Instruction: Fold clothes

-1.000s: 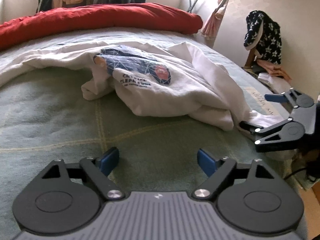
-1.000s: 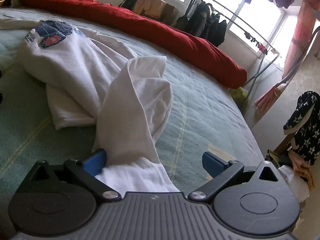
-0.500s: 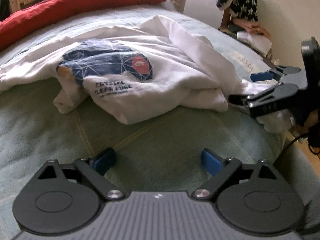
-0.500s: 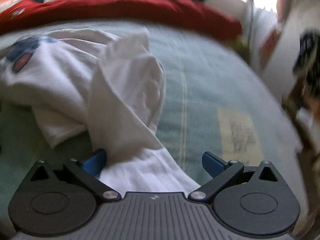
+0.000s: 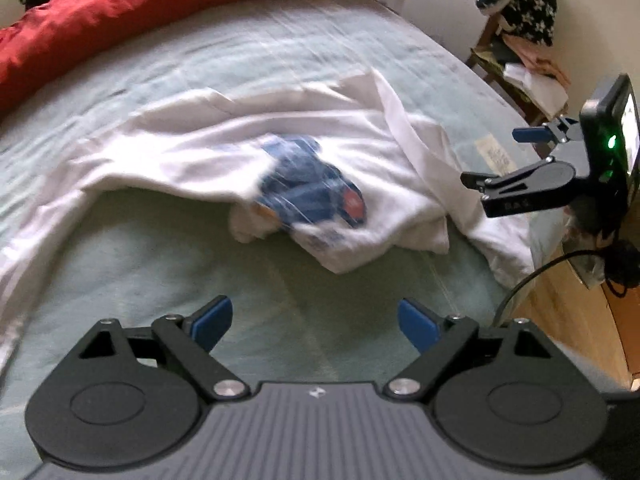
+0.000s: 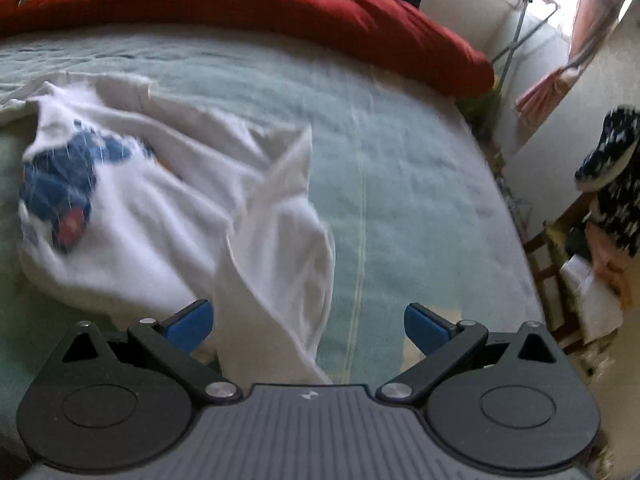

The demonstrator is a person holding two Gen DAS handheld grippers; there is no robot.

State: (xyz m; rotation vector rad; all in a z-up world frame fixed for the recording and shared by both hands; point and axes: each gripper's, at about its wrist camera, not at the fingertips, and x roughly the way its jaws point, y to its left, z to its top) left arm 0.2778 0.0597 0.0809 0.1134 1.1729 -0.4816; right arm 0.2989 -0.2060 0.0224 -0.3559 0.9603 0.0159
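Shirt (image 5: 340, 152) crumpled; L gripper (image 5: 316, 322) closing, empty.

A bed (image 5: 168, 264) covered in a pale green blanket carries everything. A crumpled white T-shirt (image 5: 208, 156) with a blue printed graphic lies in a heap on it, one fold trailing toward the near edge. Along the far side a red duvet (image 6: 280, 4) stretches across the bed.

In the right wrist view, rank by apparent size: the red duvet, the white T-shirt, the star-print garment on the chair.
1. White T-shirt, though it lies nearest the camera
2. Red duvet, similar; order unsure
3. Star-print garment, clearly smallest
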